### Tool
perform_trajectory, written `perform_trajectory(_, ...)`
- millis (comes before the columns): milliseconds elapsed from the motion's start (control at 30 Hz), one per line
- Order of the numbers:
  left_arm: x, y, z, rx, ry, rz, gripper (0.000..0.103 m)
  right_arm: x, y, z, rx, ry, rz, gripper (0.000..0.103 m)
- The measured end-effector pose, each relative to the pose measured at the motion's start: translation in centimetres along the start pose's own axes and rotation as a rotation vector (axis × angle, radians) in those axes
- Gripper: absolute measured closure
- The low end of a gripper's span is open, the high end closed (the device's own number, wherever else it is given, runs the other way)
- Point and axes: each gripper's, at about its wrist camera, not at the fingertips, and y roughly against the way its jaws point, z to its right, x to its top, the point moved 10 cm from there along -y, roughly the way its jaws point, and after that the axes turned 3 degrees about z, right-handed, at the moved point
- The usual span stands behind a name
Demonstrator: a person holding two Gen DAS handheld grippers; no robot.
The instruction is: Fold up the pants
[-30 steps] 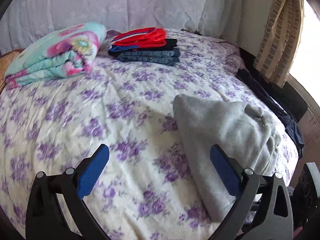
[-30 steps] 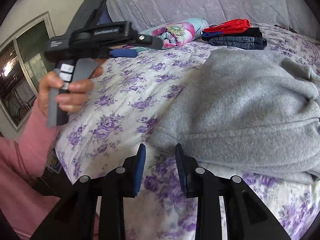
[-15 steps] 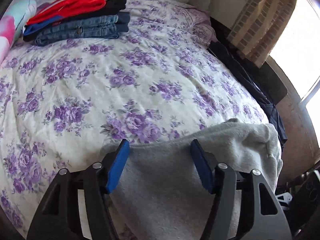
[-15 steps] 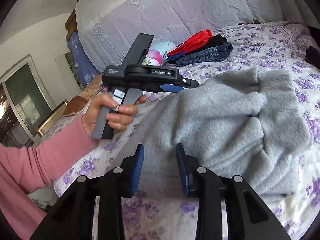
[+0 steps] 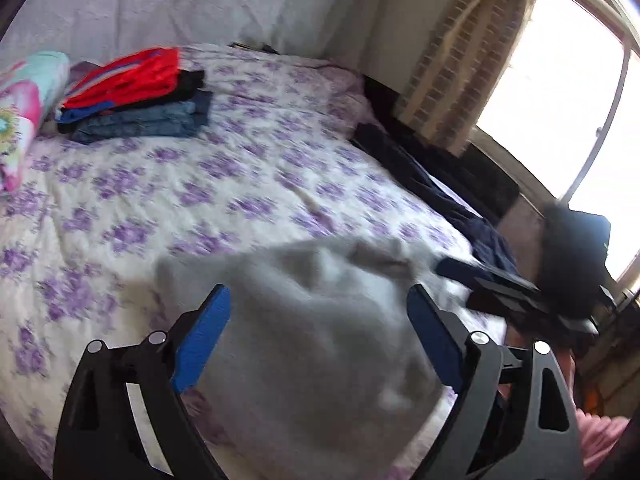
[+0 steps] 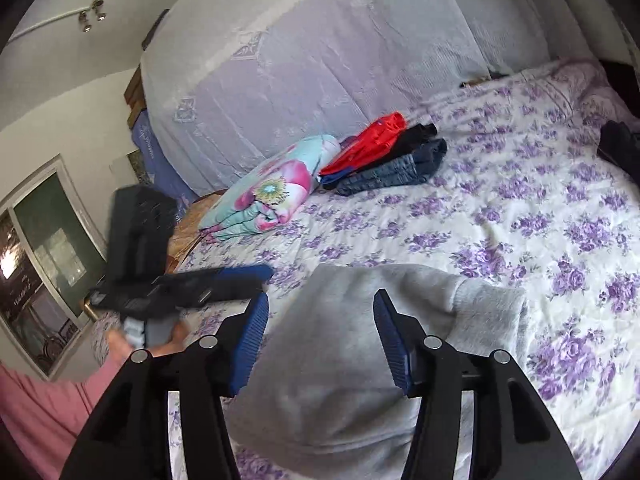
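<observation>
Grey fleece pants [image 5: 316, 344] lie folded in a thick bundle on the floral bedspread [image 5: 192, 200] near the bed's front edge; they also show in the right wrist view [image 6: 352, 364]. My left gripper [image 5: 318, 332] is open and hovers over the bundle with nothing between its blue pads. My right gripper [image 6: 320, 340] is open above the same bundle, also empty. The left gripper appears blurred in the right wrist view [image 6: 240, 276], and the right one in the left wrist view [image 5: 460, 270].
A stack of folded clothes [image 6: 384, 156], red on top and jeans below, lies at the back of the bed beside a rolled floral blanket [image 6: 268, 188]. Dark garments [image 5: 440, 196] hang off the bed's right edge. A curtained window [image 5: 560, 80] is at right.
Both grippers have pulled back and up from the grey pants. The right jaws, narrow before, have opened wide. The left jaws have widened again.
</observation>
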Motion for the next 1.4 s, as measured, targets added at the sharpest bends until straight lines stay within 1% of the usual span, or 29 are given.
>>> perform_trajectory(33, -1.7, -0.5, 1.4, -0.035, -0.017, -0.033, 0.016, -0.1, -0.9, 2.0, -0.029, -0.038, -0.041, 0.049)
perform_trajectory(67, -3.4, -1.4, 2.2, -0.05, -0.032, -0.063, 0.016, -0.3, -1.7, 4.9, -0.104, -0.062, -0.073, 0.064)
perform_trajectory(100, -5.4, -2.5, 2.6, -0.039, -0.049, -0.105, 0.016, -0.8, -2.3, 7.0, -0.156, -0.069, -0.093, 0.076)
perform_trajectory(133, -7.1, -3.6, 2.3, -0.002, -0.062, -0.135, 0.016, -1.4, -2.5, 9.1, -0.176, -0.096, -0.101, 0.099)
perform_trajectory(167, -8.4, -4.3, 1.8, 0.056, -0.085, -0.132, 0.016, -2.0, -2.2, 10.0, -0.147, -0.153, -0.079, 0.103)
perform_trajectory(200, -9.2, -4.2, 1.8, 0.097, -0.12, -0.116, 0.014, -2.3, -1.7, 10.4, -0.081, -0.239, -0.054, 0.103)
perform_trajectory(233, -9.5, -3.7, 2.0, 0.118, -0.149, -0.109, 0.014, -2.5, -1.0, 10.6, -0.063, -0.291, -0.031, 0.103)
perform_trajectory(300, -9.3, -1.6, 2.4, 0.111, -0.155, -0.084, 0.014, -2.7, 1.1, 9.8, -0.125, -0.255, 0.005, 0.098)
perform_trajectory(333, -8.9, -0.4, 2.3, 0.102, -0.136, -0.054, 0.014, -2.7, 2.3, 8.9, -0.167, -0.21, 0.026, 0.086)
perform_trajectory(367, -8.5, 0.9, 1.6, 0.113, -0.11, -0.014, 0.013, -2.7, 3.3, 7.4, -0.173, -0.17, 0.05, 0.072)
perform_trajectory(400, -8.2, 2.0, 1.0, 0.135, -0.087, 0.02, 0.012, -2.8, 4.2, 5.7, -0.152, -0.132, 0.075, 0.069)
perform_trajectory(467, -8.2, 3.7, -1.1, 0.189, -0.029, 0.068, 0.01, -3.3, 5.1, 2.2, -0.086, -0.049, 0.1, 0.068)
perform_trajectory(500, -8.4, 4.0, -1.9, 0.202, 0.002, 0.072, 0.01, -3.9, 5.2, 0.9, -0.056, -0.016, 0.102, 0.067)
perform_trajectory(533, -8.8, 4.0, -2.7, 0.209, 0.033, 0.065, 0.01, -4.9, 4.8, 0.2, -0.044, 0.006, 0.085, 0.062)
perform_trajectory(567, -9.5, 3.4, -3.7, 0.239, 0.062, 0.031, 0.01, -6.2, 4.1, 0.5, -0.075, 0.016, 0.046, 0.06)
perform_trajectory(600, -10.6, 2.6, -4.8, 0.289, 0.072, -0.023, 0.01, -7.5, 3.2, 1.8, -0.14, 0.014, -0.005, 0.062)
perform_trajectory(633, -12.1, 1.6, -6.1, 0.357, 0.076, -0.099, 0.008, -8.7, 3.1, 2.7, -0.161, 0.01, -0.015, 0.069)
perform_trajectory(667, -13.0, 1.2, -6.7, 0.346, 0.116, -0.12, 0.006, -9.1, 3.5, 2.8, -0.148, 0.0, 0.019, 0.071)
perform_trajectory(700, -13.1, 1.6, -7.1, 0.313, 0.175, -0.1, 0.006, -9.3, 4.0, 2.7, -0.154, -0.02, 0.027, 0.071)
perform_trajectory(733, -13.2, 2.3, -7.3, 0.293, 0.2, -0.097, 0.006, -9.4, 4.7, 2.6, -0.176, -0.031, 0.03, 0.069)
perform_trajectory(800, -12.7, 3.6, -7.7, 0.282, 0.233, -0.065, 0.006, -9.4, 6.1, 1.3, -0.218, -0.013, 0.067, 0.057)
perform_trajectory(833, -12.6, 4.2, -8.1, 0.292, 0.25, -0.046, 0.007, -9.6, 6.6, 0.0, -0.214, 0.016, 0.074, 0.054)
perform_trajectory(933, -12.9, 5.2, -8.6, 0.284, 0.307, -0.023, 0.007, -11.2, 6.2, -4.5, -0.107, 0.085, 0.038, 0.053)
perform_trajectory(1033, -13.2, 5.7, -8.5, 0.305, 0.315, -0.012, 0.007, -13.3, 4.2, -8.3, 0.037, 0.073, -0.039, 0.049)
perform_trajectory(1067, -13.3, 5.9, -8.3, 0.317, 0.31, -0.014, 0.007, -14.0, 3.6, -9.1, 0.052, 0.08, -0.058, 0.048)
perform_trajectory(1167, -14.0, 6.0, -7.5, 0.336, 0.304, -0.031, 0.007, -15.5, 2.0, -9.7, 0.022, 0.116, -0.105, 0.046)
perform_trajectory(1233, -14.4, 5.4, -6.7, 0.328, 0.294, -0.055, 0.007, -16.0, 1.9, -9.6, 0.017, 0.114, -0.124, 0.045)
perform_trajectory(1333, -14.4, 4.2, -5.8, 0.317, 0.281, -0.072, 0.007, -16.1, 2.8, -8.8, -0.021, 0.115, -0.114, 0.04)
perform_trajectory(1400, -14.2, 3.5, -5.1, 0.292, 0.282, -0.079, 0.007, -16.2, 3.6, -7.9, -0.053, 0.112, -0.103, 0.04)
